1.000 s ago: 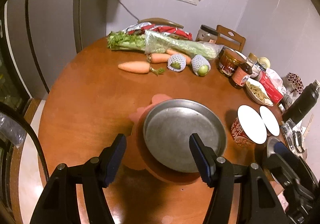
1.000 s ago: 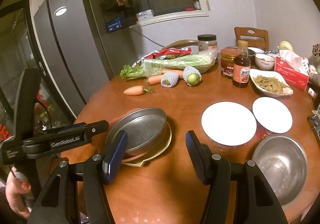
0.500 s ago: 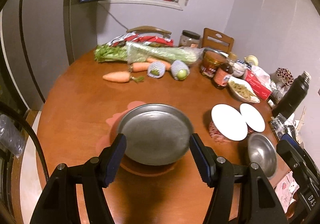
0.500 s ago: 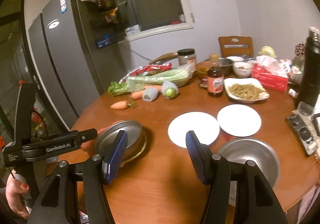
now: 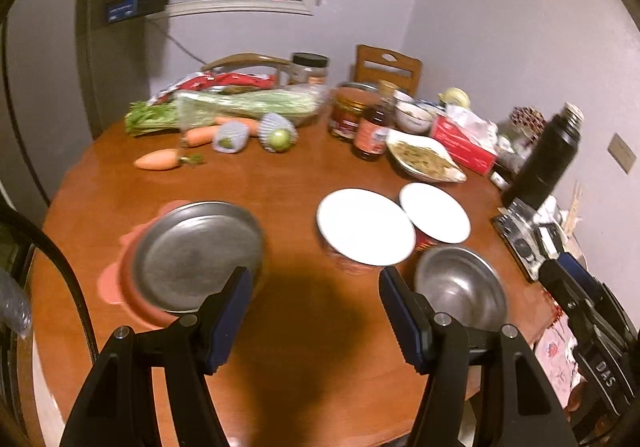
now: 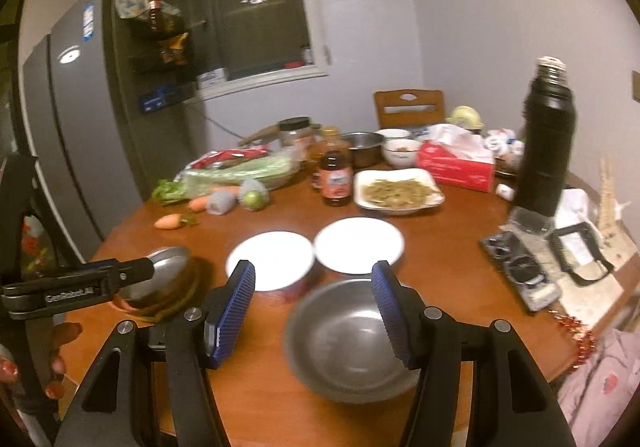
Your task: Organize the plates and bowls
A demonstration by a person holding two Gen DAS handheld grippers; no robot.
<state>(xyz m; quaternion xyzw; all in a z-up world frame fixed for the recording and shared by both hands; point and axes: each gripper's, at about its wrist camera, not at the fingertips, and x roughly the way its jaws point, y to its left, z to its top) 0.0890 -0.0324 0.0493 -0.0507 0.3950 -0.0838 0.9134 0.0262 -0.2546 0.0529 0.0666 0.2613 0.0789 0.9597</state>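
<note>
A grey metal plate point(image 5: 196, 251) rests on a stack of pink and orange plates point(image 5: 132, 299) at the table's left. Two white plates point(image 5: 366, 225) point(image 5: 434, 211) sit on red paper bowls mid-table, and a steel bowl point(image 5: 460, 291) stands in front of them. My left gripper point(image 5: 316, 311) hangs open over bare wood between the metal plate and the steel bowl. My right gripper point(image 6: 312, 311) is open too, just short of the steel bowl point(image 6: 348, 339), with the white plates point(image 6: 270, 259) point(image 6: 358, 243) beyond it. A hand point(image 6: 56, 347) carries the left gripper point(image 6: 136, 273) near the metal plate point(image 6: 168, 271).
Carrots point(image 5: 156, 160), bagged greens point(image 5: 248, 103), netted fruit, jars and a sauce bottle point(image 5: 374, 131) line the table's far side. A dish of food point(image 6: 400, 191), a red tissue box point(image 6: 456, 167) and a black flask point(image 6: 546, 139) stand to the right, a fridge point(image 6: 72, 127) to the left.
Both grippers have swung to the right and back from the metal plate stack. The steel bowl now lies in the middle of the right wrist view; neither gripper's jaws have changed.
</note>
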